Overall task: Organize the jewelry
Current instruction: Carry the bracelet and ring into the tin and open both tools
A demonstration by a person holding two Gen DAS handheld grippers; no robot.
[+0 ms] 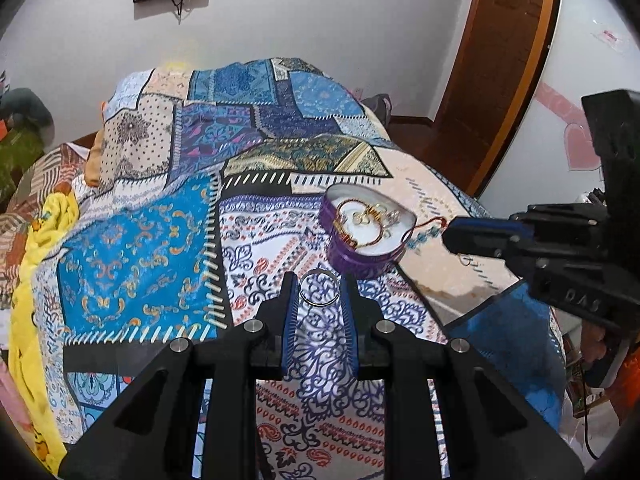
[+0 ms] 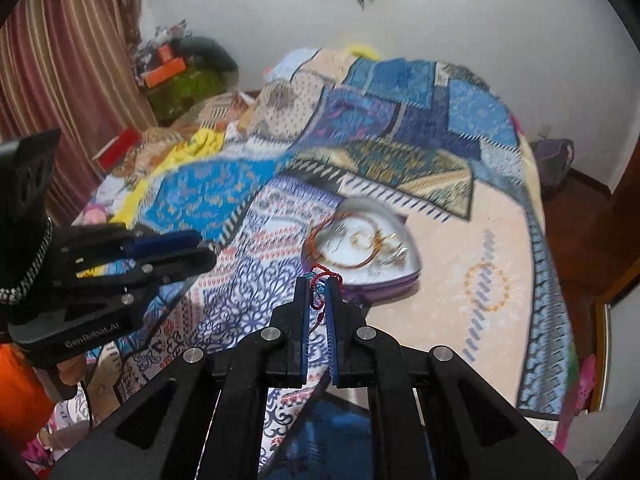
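Observation:
A purple heart-shaped tin [image 1: 362,254] with a white lining stands on the patterned bedspread [image 1: 160,240] and holds gold rings and chains. My left gripper [image 1: 320,292] is shut on a silver bangle [image 1: 320,289], held just in front of the tin. My right gripper [image 2: 319,292] is shut on a red cord bracelet with blue beads [image 2: 320,280], which trails over the near rim of the tin [image 2: 394,276]. The right gripper also shows in the left wrist view [image 1: 454,236], right of the tin, with the cord [image 1: 426,228] running into it.
The bed fills both views, with a yellow blanket [image 1: 36,300] at its left side. A wooden door [image 1: 500,60] stands at the right. Clutter [image 2: 180,76] is piled by striped curtains [image 2: 68,60]. A small earring [image 1: 464,259] lies under the right gripper.

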